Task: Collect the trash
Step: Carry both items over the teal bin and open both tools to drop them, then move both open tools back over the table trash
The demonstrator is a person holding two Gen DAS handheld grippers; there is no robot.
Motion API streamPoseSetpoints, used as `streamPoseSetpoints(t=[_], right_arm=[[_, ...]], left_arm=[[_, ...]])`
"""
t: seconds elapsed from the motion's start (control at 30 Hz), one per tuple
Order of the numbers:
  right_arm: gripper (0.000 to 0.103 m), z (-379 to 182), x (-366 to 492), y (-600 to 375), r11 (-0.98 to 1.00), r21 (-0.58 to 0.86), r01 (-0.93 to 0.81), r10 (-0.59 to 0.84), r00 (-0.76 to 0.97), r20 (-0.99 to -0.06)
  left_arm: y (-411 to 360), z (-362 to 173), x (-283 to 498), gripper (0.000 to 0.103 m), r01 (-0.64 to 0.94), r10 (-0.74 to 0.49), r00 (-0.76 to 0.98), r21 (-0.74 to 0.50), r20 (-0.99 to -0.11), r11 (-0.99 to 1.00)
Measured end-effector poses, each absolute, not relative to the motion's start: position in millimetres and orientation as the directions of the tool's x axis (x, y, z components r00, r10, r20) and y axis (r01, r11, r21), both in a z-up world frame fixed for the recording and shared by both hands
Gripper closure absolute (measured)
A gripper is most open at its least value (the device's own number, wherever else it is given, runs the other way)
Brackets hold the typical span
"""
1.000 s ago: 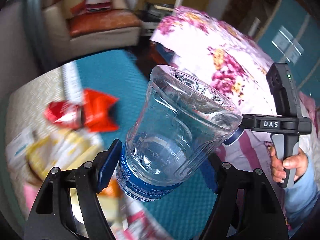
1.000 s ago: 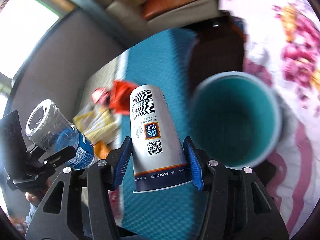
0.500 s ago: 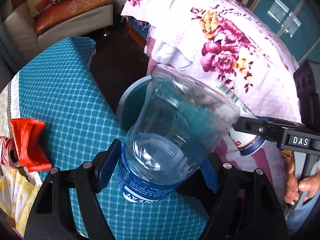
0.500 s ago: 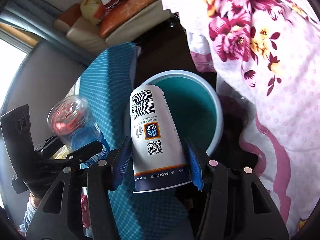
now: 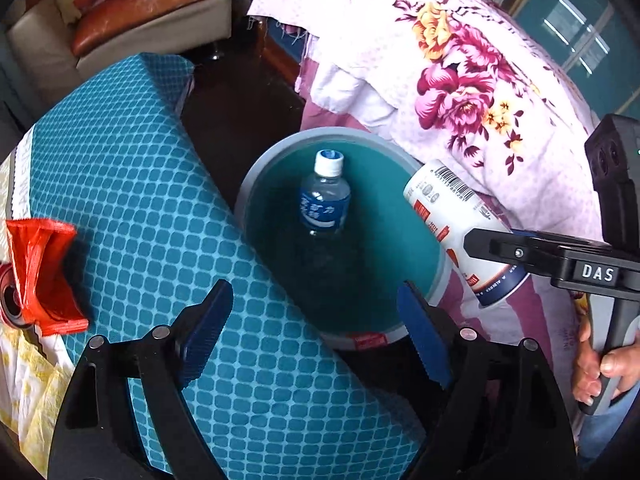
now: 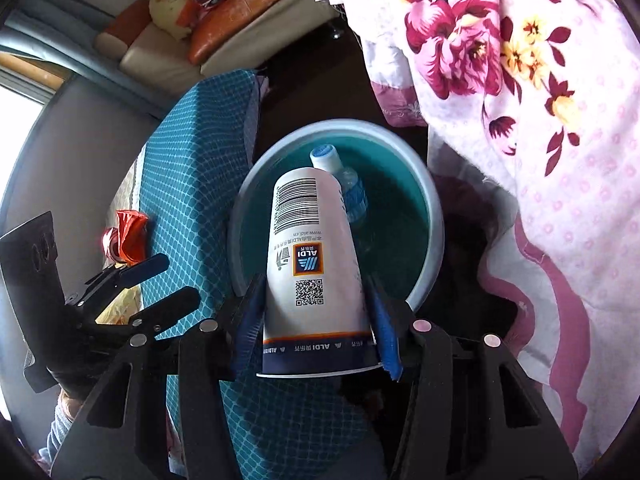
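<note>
Right gripper (image 6: 316,316) clamped on a paper cup (image 6: 312,264) over the bin (image 6: 434,216); left gripper (image 5: 316,332) spread wide, holding nothing.

Blue pads press the cup's lower wall from both sides, its open rim toward the camera and its base tilted out over the bin's mouth, so I judge it ready to drop. A plastic bottle (image 5: 325,199) lies inside the bin, cap up against the far wall. The cup looks light and thin-walled, likely to crumple under hard pressure, so a mild squeeze near the stiffer rim should hold best. On the blue tablecloth (image 5: 132,184) a red wrapper (image 5: 44,276) waits beside a can (image 5: 10,300) at the left edge; the wrapper looks limp and slippery, best pinched at a fold.
</note>
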State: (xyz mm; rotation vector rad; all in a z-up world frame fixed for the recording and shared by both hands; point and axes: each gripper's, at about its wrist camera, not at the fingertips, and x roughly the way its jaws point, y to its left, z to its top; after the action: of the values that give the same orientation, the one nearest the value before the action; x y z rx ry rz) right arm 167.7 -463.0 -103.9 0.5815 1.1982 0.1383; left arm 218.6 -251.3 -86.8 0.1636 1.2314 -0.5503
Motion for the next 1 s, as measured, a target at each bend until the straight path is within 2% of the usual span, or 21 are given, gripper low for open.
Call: streamPoseSetpoints(t=[0.17,0.23,0.33,0.47,0.57,1.0], right_arm=[[0.055,-104,174,-458,0.855,0.48,0.196,0.389,0.369,-0.844],[0.055,-105,177,-453,0.859,0.474,0.196,0.387,0.359,-0.849],[0.054,-107,179,-447,0.861,0.468,0.2,0.386,0.342,-0.857],[0.037,-101,179,-434,0.874,0.446,0.192,0.369,0.333,-0.868],[0.033,-93,177,-424,0.881,0.437,0.183,0.362,0.334,-0.87],[0.027,-60,155,-339,0.932,0.356,0.072,0.322,0.291,-0.901]], left_arm=[[-234,-78,210,0.018,0.463,-0.326,0.242,-0.186,-0.914,0.867],[-226,-74,207,0.013,0.457,-0.337,0.25,-0.196,-0.908,0.868],[-214,-69,203,0.011,0.446,-0.349,0.258,-0.209,-0.901,0.87],[-199,-67,195,0.011,0.432,-0.363,0.257,-0.23,-0.896,0.872],[-184,-66,186,0.011,0.419,-0.374,0.254,-0.247,-0.892,0.874],[-86,-46,136,0.011,0.336,-0.365,0.319,-0.255,-0.875,0.906]])
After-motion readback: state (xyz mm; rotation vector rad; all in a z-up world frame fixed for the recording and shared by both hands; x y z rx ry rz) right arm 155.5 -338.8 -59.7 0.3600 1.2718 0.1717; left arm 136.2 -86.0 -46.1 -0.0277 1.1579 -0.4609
